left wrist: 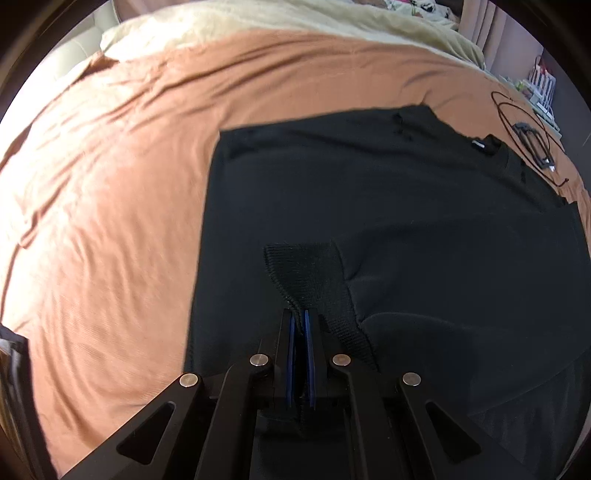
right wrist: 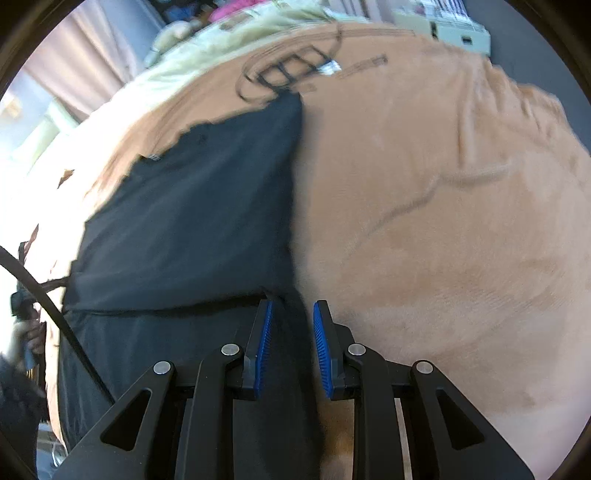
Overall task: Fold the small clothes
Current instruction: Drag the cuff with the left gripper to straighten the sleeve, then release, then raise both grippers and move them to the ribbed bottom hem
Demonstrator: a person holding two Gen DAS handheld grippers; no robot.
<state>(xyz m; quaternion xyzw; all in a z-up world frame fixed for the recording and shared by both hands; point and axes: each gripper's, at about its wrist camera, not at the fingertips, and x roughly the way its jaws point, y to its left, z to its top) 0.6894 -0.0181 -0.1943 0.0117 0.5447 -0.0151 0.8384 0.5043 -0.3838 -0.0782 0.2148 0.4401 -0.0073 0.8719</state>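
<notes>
Pinched between our left gripper (left wrist: pixel 300 314) is a ribbed black cuff (left wrist: pixel 306 273), the blue pads pressed together on its knitted edge so that the cuff rises from the cloth straight into the jaws. Our right gripper (right wrist: pixel 292 314) stands part-spread, with dark cloth showing between its pads; we cannot tell whether the pads press on it.

Largest in both views is the orange bedspread (left wrist: pixel 110 206), wrinkled and lit brightly on the left of the left wrist view. Beyond it, along the far edge, lies a cream blanket (left wrist: pixel 258 18).

On the bedspread lies the black sweater (left wrist: pixel 369 192), spread mostly flat. In the left wrist view its long axis runs from near us away toward the upper right, where the collar with a small white tag (left wrist: pixel 479 143) points. Its left edge is a straight line down the picture, with wide open bedspread beyond it. In the right wrist view the sweater's right edge runs straight away from the gripper, again with a broad stretch of bare bedspread to its right. A folded-over layer crosses the garment near our right gripper, its edge running sideways.

Just past the collar rests a small black frame with a thin dark cord (left wrist: pixel 532 144) looped about it, close to the sweater's corner.
</notes>
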